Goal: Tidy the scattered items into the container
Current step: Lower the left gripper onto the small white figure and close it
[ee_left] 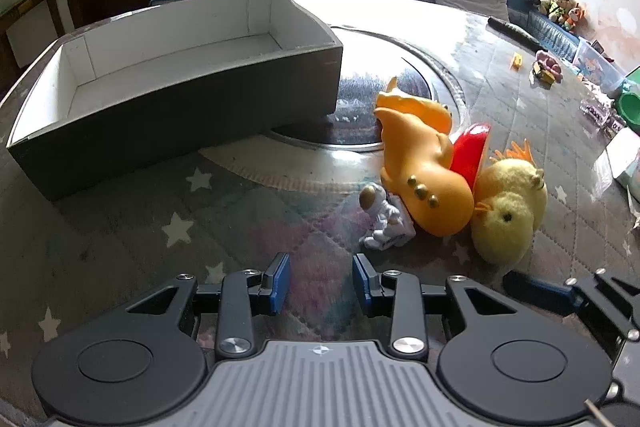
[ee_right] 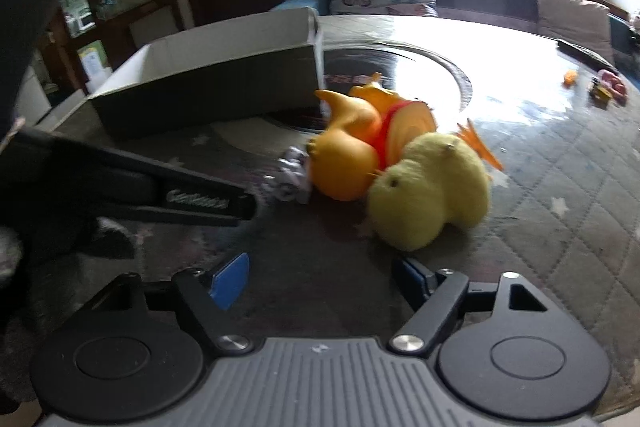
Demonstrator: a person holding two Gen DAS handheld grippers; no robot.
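Left gripper (ee_left: 320,281): jaws part open, narrow gap, nothing btwn them. Right gripper (ee_right: 320,281): jaws spread wider, also empty.

Just ahead of the left fingers (ee_left: 280,277), slightly right of centre, lies the astronaut (ee_left: 382,219), a small white figure on its side, touching the rocket (ee_left: 424,167). The rocket is orange w/ a red fin; its long axis runs away from the fingers, nose toward them, tail toward the box (ee_left: 176,83). The chick (ee_left: 510,207) leans against the rocket's right flank.

From the right gripper the chick (ee_right: 428,187) is dead ahead and nearest; the rocket (ee_right: 352,147) sits behind-left of it. That view is motion-blurred, so the gap to the chick is prob. short but hard to call.

The box stands far-left on the mat (ee_left: 120,247), well apart from the pile, open top, interior shows bare. All three toys lie outside it.

Judgement: left is nearer the astronaut, right nearer the chick; anything lifted must travel up-left.
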